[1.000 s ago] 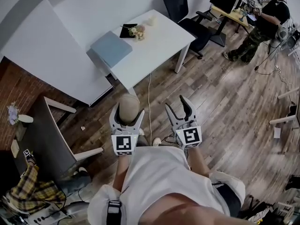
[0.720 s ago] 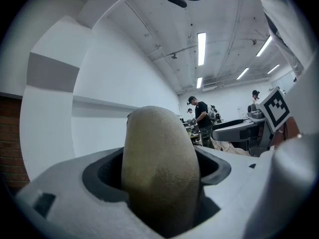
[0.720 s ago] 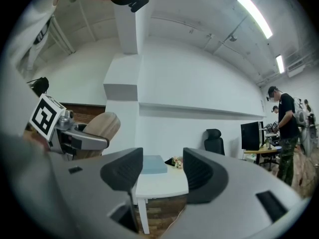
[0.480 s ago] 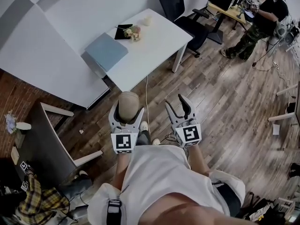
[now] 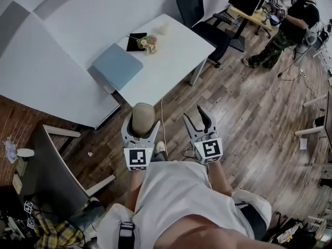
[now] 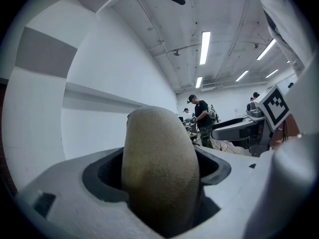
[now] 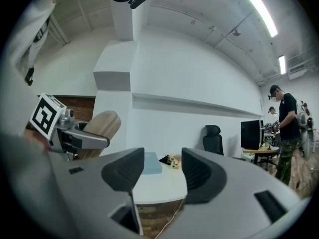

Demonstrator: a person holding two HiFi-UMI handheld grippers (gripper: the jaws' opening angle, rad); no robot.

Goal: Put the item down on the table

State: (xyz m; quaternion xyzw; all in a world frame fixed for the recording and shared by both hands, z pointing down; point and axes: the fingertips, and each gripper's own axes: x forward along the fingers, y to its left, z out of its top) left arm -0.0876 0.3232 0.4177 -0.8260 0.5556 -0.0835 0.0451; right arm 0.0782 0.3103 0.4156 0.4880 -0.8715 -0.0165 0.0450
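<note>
A tan, rounded, oblong item [image 5: 142, 119] stands upright between the jaws of my left gripper [image 5: 141, 126], which is shut on it. In the left gripper view the item [image 6: 159, 168] fills the gap between the jaws. The white table [image 5: 176, 56] lies ahead of both grippers, past a strip of wooden floor. My right gripper [image 5: 199, 114] hangs beside the left one at the same height, its jaws closing with nothing between them. In the right gripper view [image 7: 157, 171] the item [image 7: 99, 128] shows at the left and the table [image 7: 159, 185] beyond the jaws.
On the table lie a pale blue pad [image 5: 117, 66], a black flat object [image 5: 136, 41], a small flower bunch [image 5: 148, 42] and a white cup [image 5: 164, 29]. A black office chair [image 5: 193, 4] stands behind it. A person [image 5: 290, 27] works at a desk at far right.
The right gripper's jaws have narrowed. The left gripper keeps its hold on the tan item. The table has shifted slightly in the head view.
</note>
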